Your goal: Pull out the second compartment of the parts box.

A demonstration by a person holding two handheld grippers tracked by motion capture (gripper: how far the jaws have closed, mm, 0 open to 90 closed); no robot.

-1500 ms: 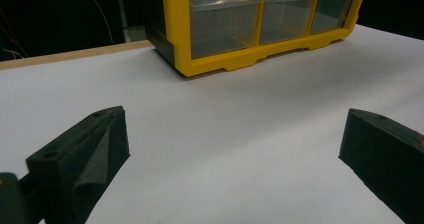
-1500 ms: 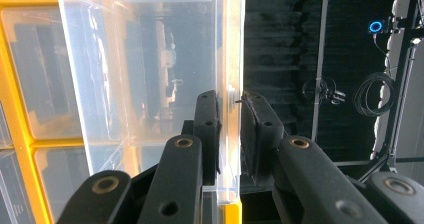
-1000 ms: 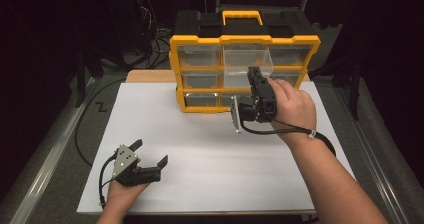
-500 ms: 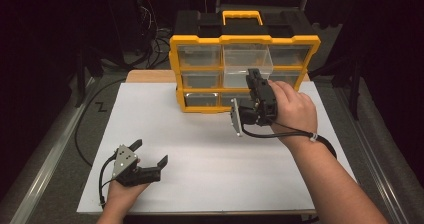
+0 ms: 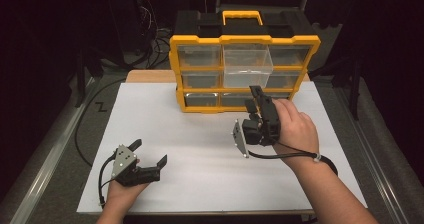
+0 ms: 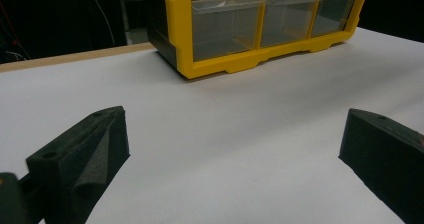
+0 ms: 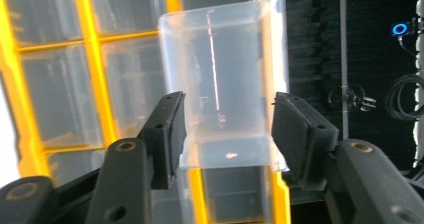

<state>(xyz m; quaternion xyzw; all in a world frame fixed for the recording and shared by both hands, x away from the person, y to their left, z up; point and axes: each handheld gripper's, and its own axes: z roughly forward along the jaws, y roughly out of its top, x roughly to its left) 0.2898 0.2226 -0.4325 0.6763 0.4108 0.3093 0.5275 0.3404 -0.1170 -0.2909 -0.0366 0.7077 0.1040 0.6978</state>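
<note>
Clear drawer (image 5: pixel 247 66) stands pulled out of the yellow organizer (image 5: pixel 200 101), apparently empty, with the right tongs (image 5: pixel 254 100) parted before it, unclasped, and the left tongs (image 5: pixel 148 153) wide over the tabletop (image 5: pixel 200 149); filling or closing seemingly remains.

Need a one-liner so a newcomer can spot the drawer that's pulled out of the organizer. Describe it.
At the far end of the white table stands a yellow-framed organizer with a black body and a grid of clear drawers. Look at the top row, middle column: that clear drawer juts out toward the person, above the right gripper. Every neighbouring drawer sits flush in the frame.
</note>
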